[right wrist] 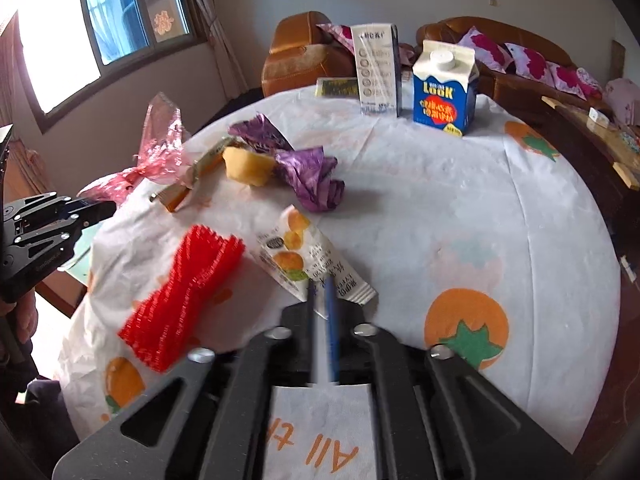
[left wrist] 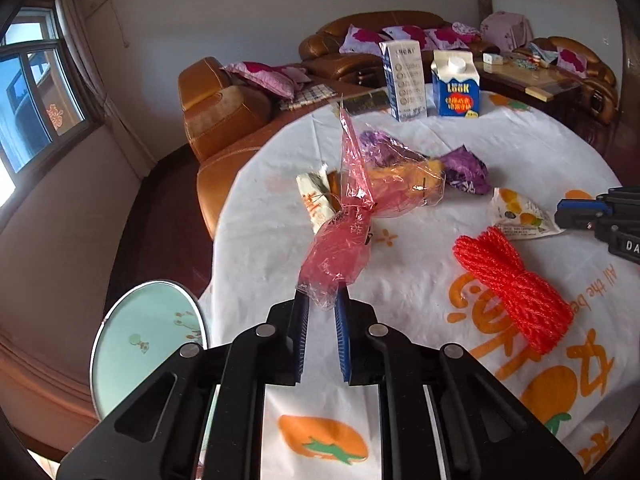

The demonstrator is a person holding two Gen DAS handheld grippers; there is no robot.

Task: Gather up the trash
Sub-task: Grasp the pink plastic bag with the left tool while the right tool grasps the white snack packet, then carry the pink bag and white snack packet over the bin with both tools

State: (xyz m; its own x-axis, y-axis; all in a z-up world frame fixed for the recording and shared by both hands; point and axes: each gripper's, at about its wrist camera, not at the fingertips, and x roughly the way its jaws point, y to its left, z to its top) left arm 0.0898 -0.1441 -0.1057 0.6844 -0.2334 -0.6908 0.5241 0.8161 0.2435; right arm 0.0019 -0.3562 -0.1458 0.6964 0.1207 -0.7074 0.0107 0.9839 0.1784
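While the left gripper (left wrist: 323,300) has its jaws clamped on a crumpled pink cellophane wrapper (left wrist: 340,256), the right gripper (right wrist: 320,292) pinches a white fruit-printed sachet (right wrist: 304,256) on the worktop (right wrist: 460,216).

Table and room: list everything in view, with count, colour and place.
Pink plastic bag: 1, translucent pink, pinched in left gripper, lifted over table's left edge.
Snack wrapper: 1, white with orange print, between right gripper's fingers.
Red net bundle: 1, beside that wrapper.
Purple wrappers: 2, mid-table.
Yellow sponge: 1, by them.
Cartons: 2, blue-white, far edge.
Tablecloth: 1, white, orange fruit print.
Sofa: brown leather, behind.
Left gripper: black, shut.
Right gripper: black, closed on wrapper.
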